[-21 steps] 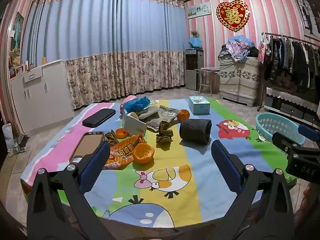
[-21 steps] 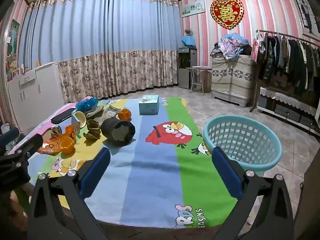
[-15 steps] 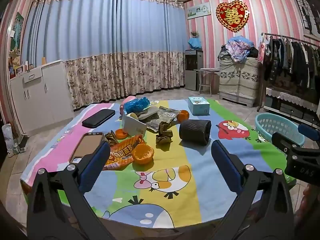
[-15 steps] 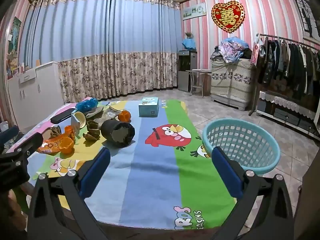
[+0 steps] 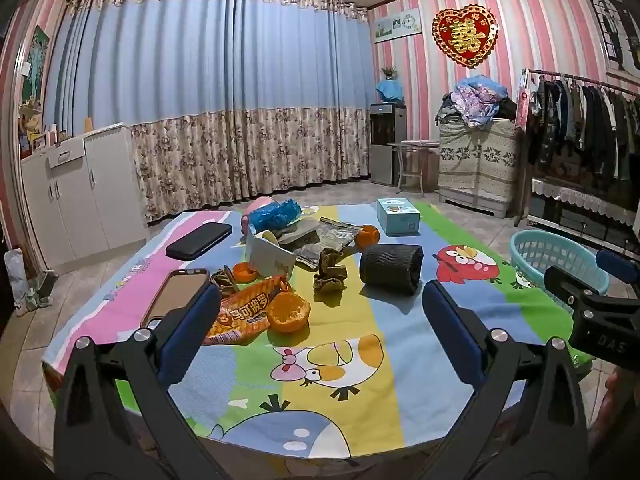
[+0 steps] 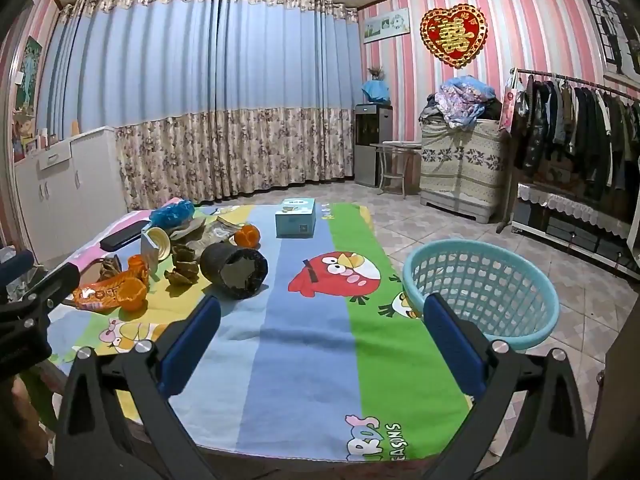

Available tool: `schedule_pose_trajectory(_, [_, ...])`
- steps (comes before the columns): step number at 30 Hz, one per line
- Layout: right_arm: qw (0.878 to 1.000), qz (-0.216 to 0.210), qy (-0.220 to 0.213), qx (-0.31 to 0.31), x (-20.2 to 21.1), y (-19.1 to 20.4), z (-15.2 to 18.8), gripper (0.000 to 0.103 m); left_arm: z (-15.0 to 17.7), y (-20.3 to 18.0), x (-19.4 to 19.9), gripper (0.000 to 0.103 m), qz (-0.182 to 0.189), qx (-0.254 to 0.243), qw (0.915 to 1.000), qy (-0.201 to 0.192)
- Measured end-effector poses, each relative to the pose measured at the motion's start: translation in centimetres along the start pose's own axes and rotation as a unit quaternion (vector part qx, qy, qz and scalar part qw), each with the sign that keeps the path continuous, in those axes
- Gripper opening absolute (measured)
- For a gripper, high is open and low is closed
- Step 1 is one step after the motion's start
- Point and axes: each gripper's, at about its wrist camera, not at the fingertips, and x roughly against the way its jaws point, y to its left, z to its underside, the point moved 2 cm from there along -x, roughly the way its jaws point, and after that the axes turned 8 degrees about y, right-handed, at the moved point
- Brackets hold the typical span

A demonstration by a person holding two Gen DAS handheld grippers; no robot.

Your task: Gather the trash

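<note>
Trash — an orange snack wrapper (image 5: pixel 246 312), orange peel (image 5: pixel 288 312) and crumpled brown paper (image 5: pixel 330 276) — lies toward the table's (image 5: pixel 360 400) left side. The teal basket (image 6: pixel 480 288) sits off its right edge. Both the left gripper (image 5: pixel 320 340) and the right gripper (image 6: pixel 320 344) hover level at the near edge, fingers wide apart, empty.

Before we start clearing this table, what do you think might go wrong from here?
Two phones, a brown-cased one and a black one, lie beside the orange snack wrapper, so either could be grabbed as trash by mistake. The turquoise plastic basket stands off the table's right edge, so light scraps like the orange peel half may drop short onto the floor.
</note>
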Motion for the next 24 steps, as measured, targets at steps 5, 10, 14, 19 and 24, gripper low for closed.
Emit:
schedule_pose_trajectory(5, [1.000, -0.001, 0.002, -0.004, -0.07, -0.06, 0.08, 0.099, 0.10, -0.11, -0.18, 0.098, -0.001, 0.000, 1.0000, 0.000])
schedule_pose_trajectory(10, [1.000, -0.003, 0.003, -0.008, -0.14, -0.18, 0.09, 0.099, 0.12, 0.26, -0.40, 0.098, 0.001, 0.003, 1.0000, 0.000])
schedule_pose_trajectory(14, [1.000, -0.002, 0.005, -0.009, -0.41, -0.18, 0.15, 0.099, 0.14, 0.29, -0.40, 0.098, 0.002, 0.003, 1.0000, 0.000])
schedule_pose_trajectory(19, [1.000, -0.002, 0.004, -0.009, -0.41, -0.22, 0.19, 0.099, 0.13, 0.26, -0.39, 0.098, 0.001, 0.004, 1.0000, 0.000])
schedule_pose_trajectory(24, [1.000, 0.000, 0.003, -0.009, -0.33, -0.29, 0.15, 0.099, 0.13, 0.26, -0.37, 0.098, 0.002, 0.003, 1.0000, 0.000])
